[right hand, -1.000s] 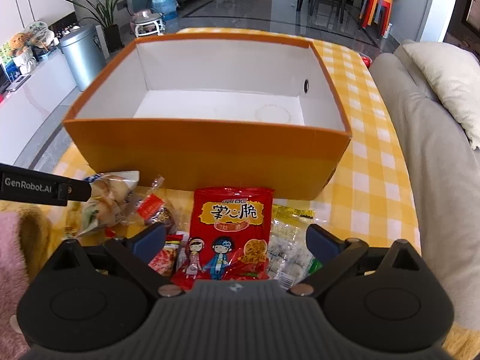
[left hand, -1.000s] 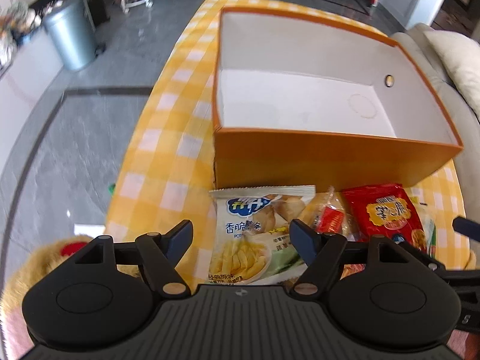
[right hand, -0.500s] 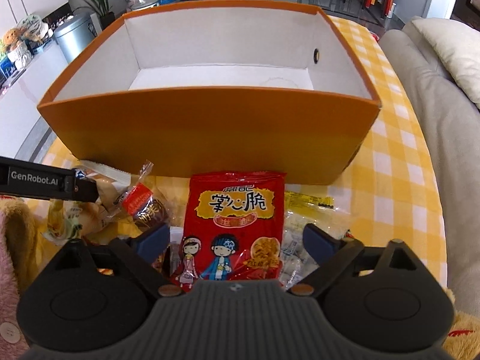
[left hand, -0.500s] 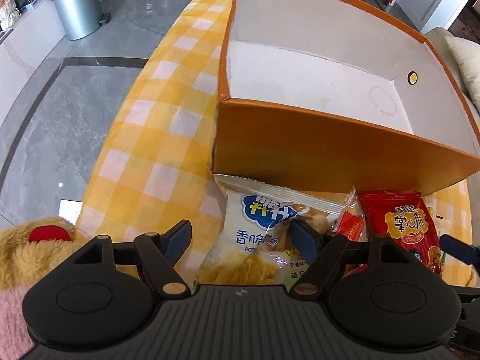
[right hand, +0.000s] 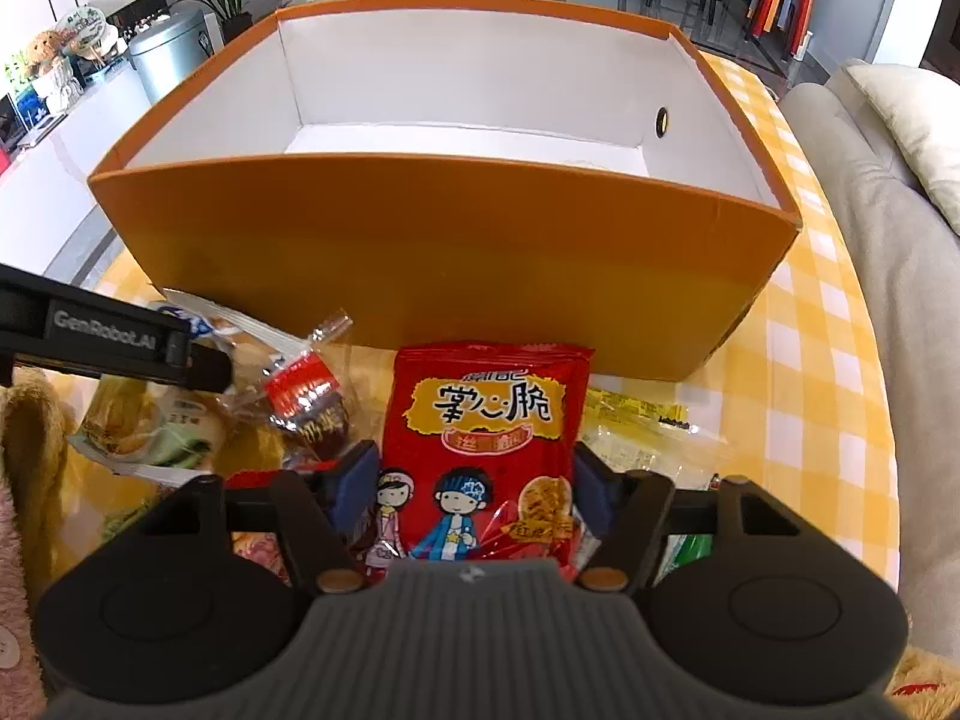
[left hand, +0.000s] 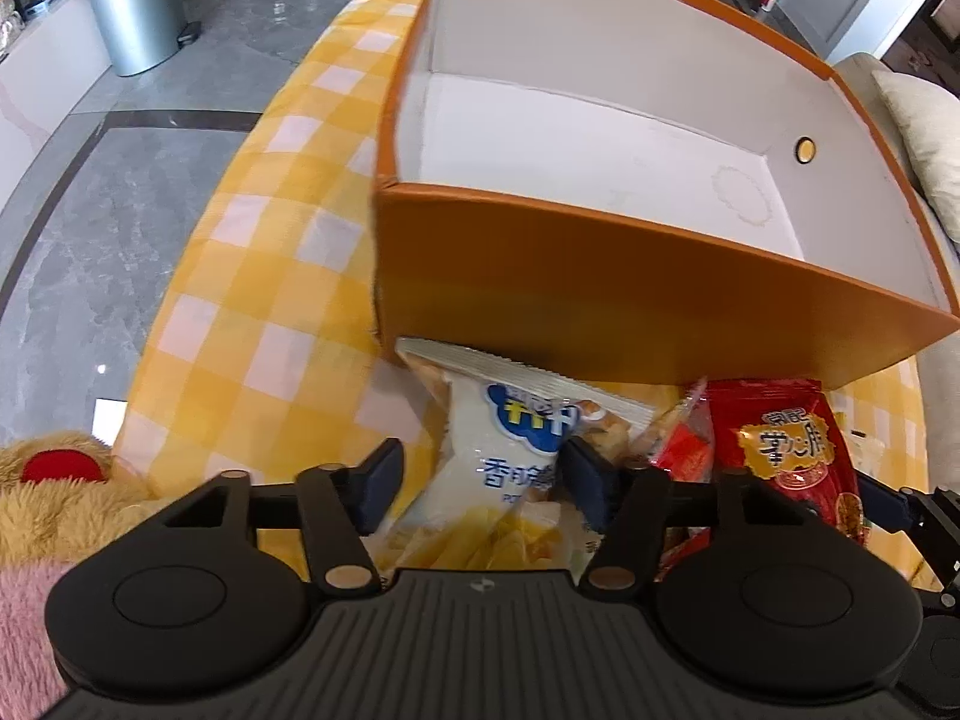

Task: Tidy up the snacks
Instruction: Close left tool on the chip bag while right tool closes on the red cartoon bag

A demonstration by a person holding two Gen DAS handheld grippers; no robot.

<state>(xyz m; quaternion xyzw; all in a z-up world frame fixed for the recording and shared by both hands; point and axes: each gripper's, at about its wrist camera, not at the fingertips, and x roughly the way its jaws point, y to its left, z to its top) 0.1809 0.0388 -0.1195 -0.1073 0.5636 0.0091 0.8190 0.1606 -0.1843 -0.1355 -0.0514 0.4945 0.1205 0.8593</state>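
Note:
An empty orange box with a white inside stands on the yellow checked tablecloth; it also shows in the right wrist view. Snack packets lie in front of it. My left gripper is closing around a white potato-chip bag, whose sides bulge between the fingers. My right gripper is closing around a red snack bag, fingers at its edges. A clear-wrapped red sweet lies between the two bags. A clear packet with yellow print lies right of the red bag.
A grey sofa with a cream cushion runs along the table's right side. A plush toy lies at the near left table edge. A metal bin stands on the floor far left.
Both grippers have moved forward and down onto their bags and their fingers have closed in. The chip bag is now squeezed narrower between the left fingers.

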